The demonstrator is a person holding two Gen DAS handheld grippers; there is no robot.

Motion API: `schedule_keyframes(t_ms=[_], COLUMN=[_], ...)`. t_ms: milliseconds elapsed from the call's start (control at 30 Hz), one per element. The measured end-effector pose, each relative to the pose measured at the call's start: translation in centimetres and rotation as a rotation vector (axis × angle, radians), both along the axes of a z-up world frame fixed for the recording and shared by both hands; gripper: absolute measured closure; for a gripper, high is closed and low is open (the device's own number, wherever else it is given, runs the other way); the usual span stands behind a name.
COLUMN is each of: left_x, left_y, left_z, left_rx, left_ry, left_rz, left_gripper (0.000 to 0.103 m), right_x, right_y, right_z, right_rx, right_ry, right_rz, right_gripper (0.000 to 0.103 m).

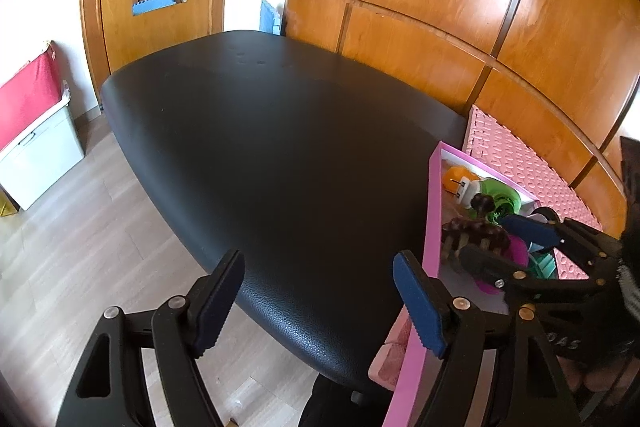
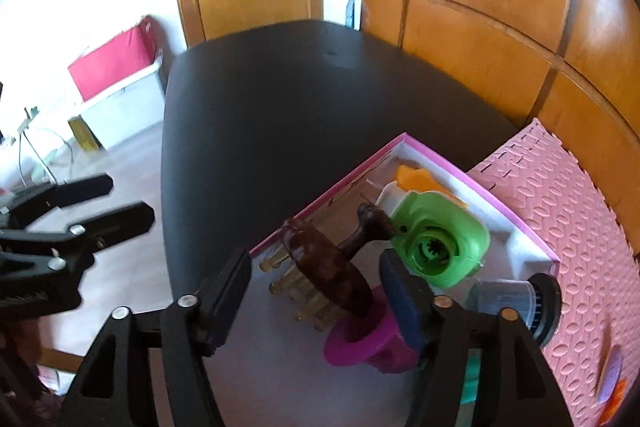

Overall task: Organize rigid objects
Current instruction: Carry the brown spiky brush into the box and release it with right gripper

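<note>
Right gripper (image 2: 316, 291), jaws apart, hovers over a brown hair claw (image 2: 328, 267) lying in the pink box (image 2: 516, 217); black table (image 2: 280, 99) bare, sorting seemingly near done.

Black table (image 1: 280, 147); pink box (image 1: 434, 227), perhaps a hair claw (image 1: 476, 233) inside
</note>
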State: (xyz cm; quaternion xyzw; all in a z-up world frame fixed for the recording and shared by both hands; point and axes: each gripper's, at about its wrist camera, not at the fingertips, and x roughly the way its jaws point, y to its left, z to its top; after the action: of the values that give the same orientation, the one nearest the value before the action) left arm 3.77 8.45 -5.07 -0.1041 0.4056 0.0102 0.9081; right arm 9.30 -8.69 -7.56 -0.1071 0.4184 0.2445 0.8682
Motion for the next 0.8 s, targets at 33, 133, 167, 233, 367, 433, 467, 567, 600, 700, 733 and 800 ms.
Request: schedule_keyframes(t_ms=[33, 133, 167, 233, 367, 433, 467, 567, 600, 700, 733, 800], left_x=[0.0, -0.3, -0.4, -0.5, -0.8, -1.0, -1.1, -1.4, -1.5, -1.7, -1.7, -1.9], left_y=[-0.1, -0.5, -0.6, -0.9, -1.7, -2.2, -2.5, -3.6, -3.9, -4.7, -4.9, -5.3], left_z=[0.1, 0.5, 0.7, 1.1, 1.9, 2.2, 2.3, 2.7, 2.8, 3.1, 3.2, 3.4], left_rx=[0.0, 0.011, 0.018, 0.031, 0.047, 0.053, 0.057, 0.073, 0.078, 0.085, 0.085, 0.087], left_ry=[-0.001, -0.014, -0.021, -0.036, -0.059, -0.068, -0.072, -0.087, -0.093, -0.103, -0.103, -0.107], left_rz=[-0.004, -0.015, -0.02, -0.026, -0.048, -0.06, -0.07, -0.107, -0.116, -0.14, -0.144, -0.155], left_gripper=[0.026, 0.026, 0.026, 0.026, 0.026, 0.026, 0.026, 0.026, 0.026, 0.025, 0.025, 0.025], right_x=[-0.2, -0.9, -1.2, -1.7, -2.8, -3.3, -3.5, -3.9, -4.0, -4.5, -4.6, -4.7], right_y=[-0.3, -1.0, -1.3, -2.0, -3.3, -4.1, -4.5, -6.1, -6.6, -8.1, -8.6, -9.3], right_z=[0.2, 1.0, 1.2, 1.8, 2.7, 3.2, 3.4, 4.0, 4.1, 4.5, 4.6, 4.6], right_rx=[0.011, 0.039, 0.046, 0.062, 0.09, 0.105, 0.11, 0.122, 0.126, 0.137, 0.139, 0.141], right_ry=[-0.002, -0.015, -0.019, -0.031, -0.06, -0.066, -0.069, -0.082, -0.086, -0.092, -0.095, -0.098], right_rz=[-0.008, -0.033, -0.04, -0.063, -0.107, -0.125, -0.136, -0.166, -0.176, -0.21, -0.222, -0.244], right_gripper=[0.033, 0.033, 0.033, 0.033, 0.033, 0.033, 0.033, 0.033, 0.033, 0.033, 0.033, 0.033])
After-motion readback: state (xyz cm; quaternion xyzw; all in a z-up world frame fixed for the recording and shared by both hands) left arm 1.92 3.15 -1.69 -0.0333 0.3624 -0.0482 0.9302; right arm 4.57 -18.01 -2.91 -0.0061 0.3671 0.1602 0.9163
